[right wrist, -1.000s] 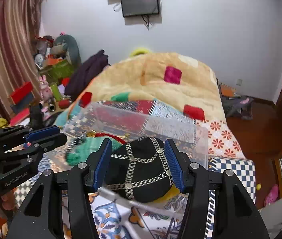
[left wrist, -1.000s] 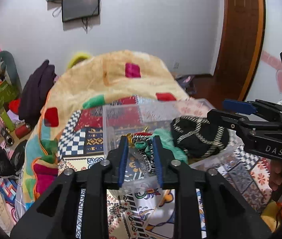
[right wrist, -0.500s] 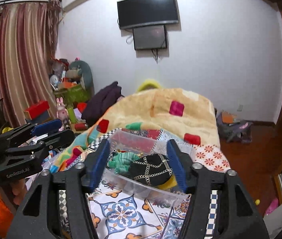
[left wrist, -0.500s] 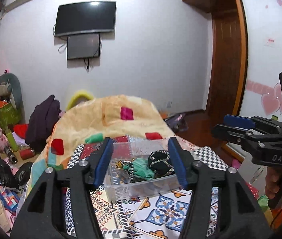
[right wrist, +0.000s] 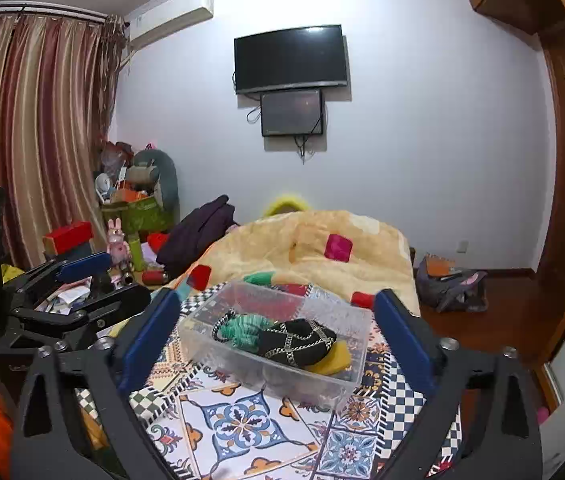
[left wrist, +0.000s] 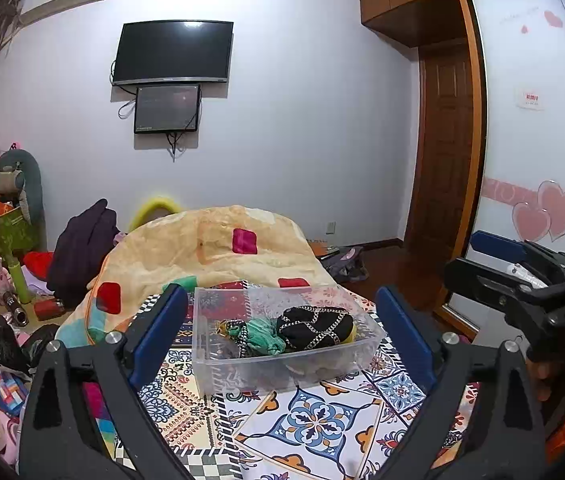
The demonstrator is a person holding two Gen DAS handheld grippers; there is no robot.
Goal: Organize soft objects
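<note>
The clear plastic storage box (left wrist: 282,340) is seen standing on the patterned patchwork bedcover (left wrist: 314,420) of the bed, straight ahead of both grippers and beyond their tips. In the box are lying a black soft pouch with a silver chain pattern (left wrist: 314,326), a green crumpled cloth (left wrist: 264,334) just left of it, and a yellow soft piece (right wrist: 332,360) under the right end of the pouch. The long axis of the box runs from left to right across both views, slightly turned in the right wrist view, so that its near long wall faces the fingers.

The left gripper (left wrist: 278,328) is held with its blue-padded fingers (left wrist: 158,330) wide apart and nothing between them; the box appears framed in the gap, but well apart from the pads. The right gripper (right wrist: 274,332) is likewise spread and empty, and the box is not touched by it. From the wrist views it cannot be told with certainty which gripper is nearer; the two seem to be at a similar distance.

Compared with one second ago, both grippers have been drawn back and raised: then the left fingers were nearly closed at the near rim of the box, and the right fingers were standing around the black pouch. Now both are opened wider, and the pouch is left lying inside the box. It is judged that the placing is finished for these items.
</note>
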